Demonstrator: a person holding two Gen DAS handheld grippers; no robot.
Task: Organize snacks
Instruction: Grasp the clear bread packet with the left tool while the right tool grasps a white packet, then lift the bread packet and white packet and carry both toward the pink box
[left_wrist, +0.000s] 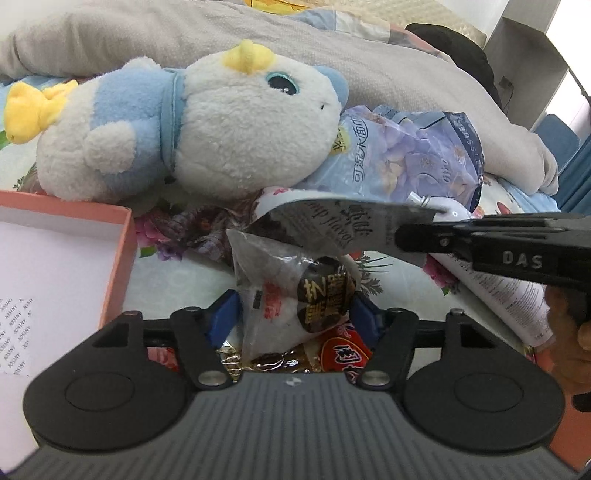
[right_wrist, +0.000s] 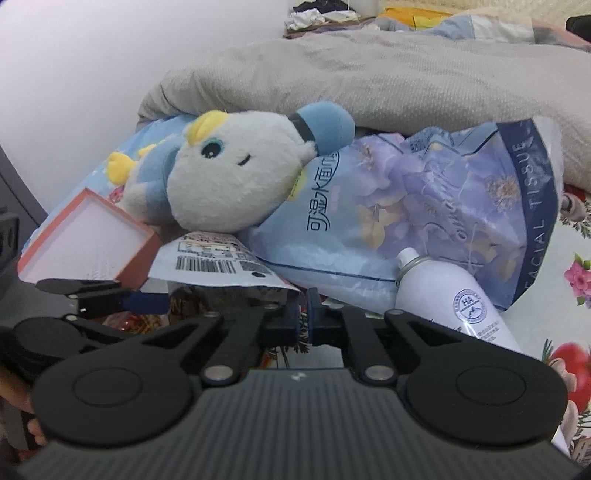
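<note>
A clear triangular rice-ball pack (left_wrist: 291, 295) with a black label stands between the blue pads of my left gripper (left_wrist: 292, 314), which touch it on both sides. It rests on a red snack wrapper (left_wrist: 343, 354) and gold foil (left_wrist: 229, 360). My right gripper (right_wrist: 305, 316) is shut on the corner of a silvery-white chip bag (right_wrist: 221, 273) with a barcode. In the left wrist view that bag (left_wrist: 325, 225) hangs lifted over the rice-ball pack, pinched by the right gripper's black fingers (left_wrist: 417, 236).
An open pink box (left_wrist: 122, 258) with a white inside lies at the left. A white and blue plush toy (left_wrist: 221, 122) leans on a purple tissue pack (right_wrist: 424, 206). A white spray bottle (right_wrist: 454, 299) lies at the right. Behind lies a grey blanket (right_wrist: 369, 74).
</note>
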